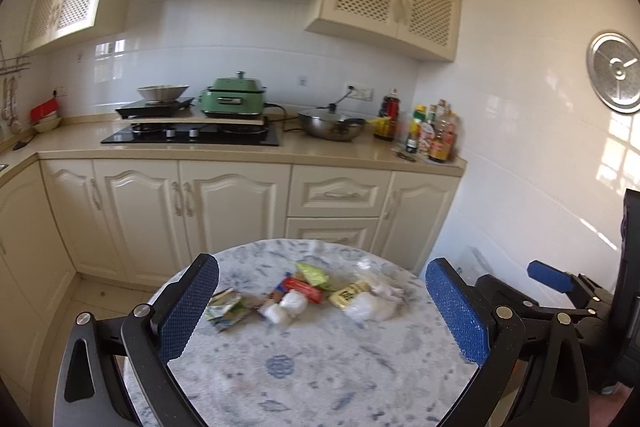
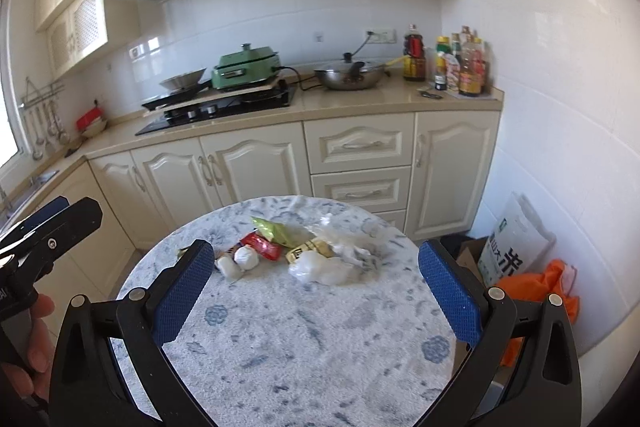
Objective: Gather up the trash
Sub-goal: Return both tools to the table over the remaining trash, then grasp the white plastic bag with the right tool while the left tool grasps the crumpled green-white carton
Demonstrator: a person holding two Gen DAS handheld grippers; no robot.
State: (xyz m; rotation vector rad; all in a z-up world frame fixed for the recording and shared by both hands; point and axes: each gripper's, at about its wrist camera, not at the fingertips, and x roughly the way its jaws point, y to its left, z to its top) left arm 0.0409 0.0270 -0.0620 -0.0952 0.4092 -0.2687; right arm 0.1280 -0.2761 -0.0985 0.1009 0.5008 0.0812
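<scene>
A pile of trash lies on the far half of a round blue-white table (image 1: 304,371): a crumpled carton (image 1: 227,309), white paper wads (image 1: 286,307), a red wrapper (image 1: 303,289), a green wrapper (image 1: 313,273), a yellow packet (image 1: 349,294) and a clear plastic bag (image 1: 376,301). My left gripper (image 1: 322,301) is open and empty, above the near table, short of the pile. My right gripper (image 2: 316,281) is open and empty, also short of the pile: red wrapper (image 2: 262,246), green wrapper (image 2: 276,230), plastic bag (image 2: 336,263).
Cream kitchen cabinets (image 1: 236,211) and a counter with a stove, pots and bottles (image 1: 432,135) stand behind the table. An orange bag (image 2: 540,291), a rice sack (image 2: 512,247) and a cardboard box lie on the floor at the right by the wall.
</scene>
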